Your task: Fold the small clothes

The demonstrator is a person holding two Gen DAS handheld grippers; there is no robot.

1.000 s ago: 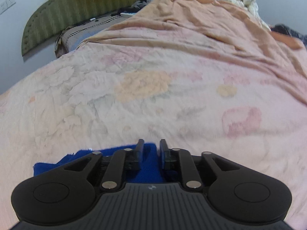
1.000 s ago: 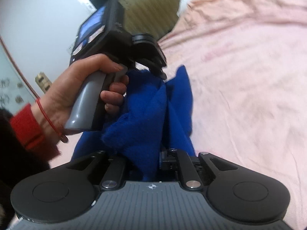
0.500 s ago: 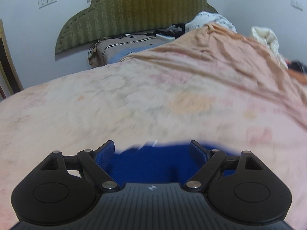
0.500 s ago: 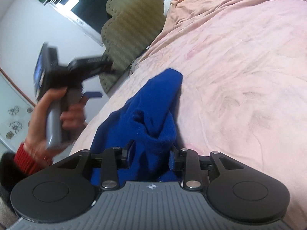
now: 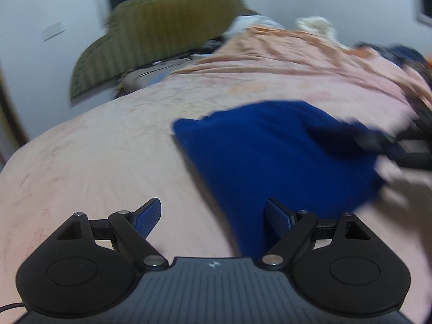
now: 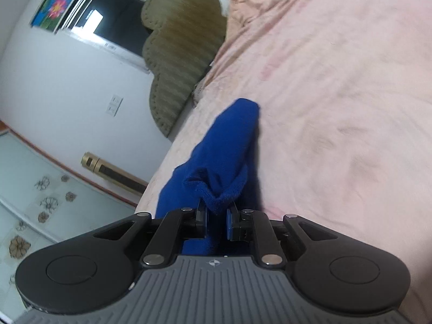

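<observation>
A small dark-blue garment (image 5: 270, 148) lies bunched on the pink floral bedcover (image 5: 108, 148). My left gripper (image 5: 213, 208) stands wide open just short of it. The garment's near edge runs beside its right finger (image 5: 278, 218), and neither pad presses on it. The picture is blurred by motion. My right gripper (image 6: 217, 210) is closing its jaws on a folded hem of the same garment (image 6: 232, 135), which stretches away from it across the bed. In the left wrist view that right gripper (image 5: 399, 145) shows as a dark blur at the garment's far right end.
An olive padded headboard (image 5: 162, 27) stands at the head of the bed, also seen in the right wrist view as the headboard (image 6: 175, 40). Heaped clothes (image 5: 399, 54) lie at the far right. A blurred hand (image 5: 405, 197) is at the right edge. The bed's edge (image 6: 162, 167) drops to a tiled floor.
My left gripper let go of the blue garment, opened wide and swung away to the left, leaving the right wrist view. The right gripper loosened, then narrowed again on the hem and rolled.
</observation>
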